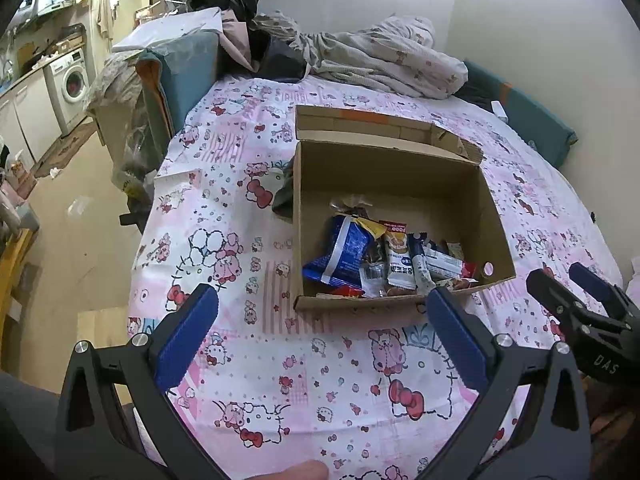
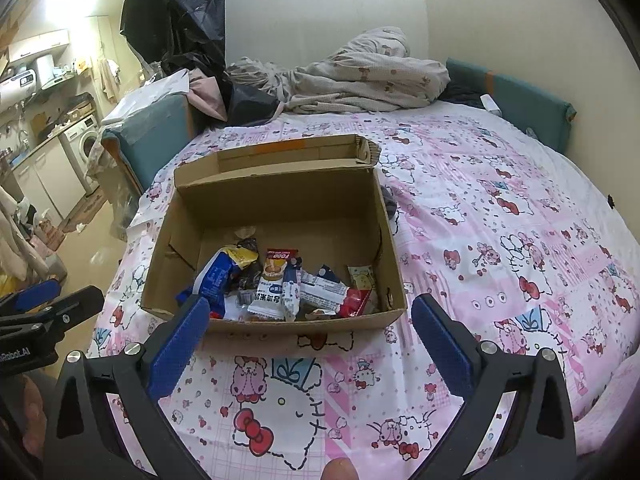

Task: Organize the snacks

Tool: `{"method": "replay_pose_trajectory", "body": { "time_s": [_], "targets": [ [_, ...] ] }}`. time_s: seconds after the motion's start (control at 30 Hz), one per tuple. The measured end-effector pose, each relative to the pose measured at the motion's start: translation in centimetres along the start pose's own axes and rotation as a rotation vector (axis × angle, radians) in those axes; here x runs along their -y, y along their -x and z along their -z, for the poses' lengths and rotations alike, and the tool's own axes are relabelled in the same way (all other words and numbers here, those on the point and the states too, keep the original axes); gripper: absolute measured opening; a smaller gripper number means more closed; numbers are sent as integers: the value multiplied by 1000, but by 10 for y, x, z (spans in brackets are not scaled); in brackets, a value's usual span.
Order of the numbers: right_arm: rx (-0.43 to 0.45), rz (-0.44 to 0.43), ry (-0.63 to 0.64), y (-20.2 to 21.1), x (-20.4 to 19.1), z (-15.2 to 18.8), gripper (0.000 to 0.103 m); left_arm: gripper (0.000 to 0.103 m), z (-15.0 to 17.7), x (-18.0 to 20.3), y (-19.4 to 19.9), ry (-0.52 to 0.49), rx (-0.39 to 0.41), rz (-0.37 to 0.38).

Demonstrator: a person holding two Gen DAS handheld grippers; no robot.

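Note:
An open cardboard box sits on a bed with a pink cartoon sheet. Several wrapped snacks lie heaped at its near end: a blue packet, a white bar and a red wrapper. My left gripper hangs open just short of the box's near wall, nothing between its blue pads. My right gripper is open too, its tips level with the box's near wall, holding nothing. Each gripper shows at the other view's edge: the right one, the left one.
A rumpled quilt and dark clothes lie at the bed's far end against the wall. A teal cushion borders the bed's left side. Left of the bed are bare floor and a washing machine.

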State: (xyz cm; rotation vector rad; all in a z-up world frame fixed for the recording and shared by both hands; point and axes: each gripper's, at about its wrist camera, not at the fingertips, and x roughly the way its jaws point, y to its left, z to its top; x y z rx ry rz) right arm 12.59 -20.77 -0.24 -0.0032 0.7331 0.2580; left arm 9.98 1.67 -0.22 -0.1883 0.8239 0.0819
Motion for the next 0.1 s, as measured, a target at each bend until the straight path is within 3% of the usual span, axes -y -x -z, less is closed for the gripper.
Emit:
{"method": "replay_pose_trajectory", "body": {
  "time_s": [0.1],
  "targets": [
    [-3,-6,0,0,-1,0,103,103,1,0,-1,1,-1,12]
  ]
}}
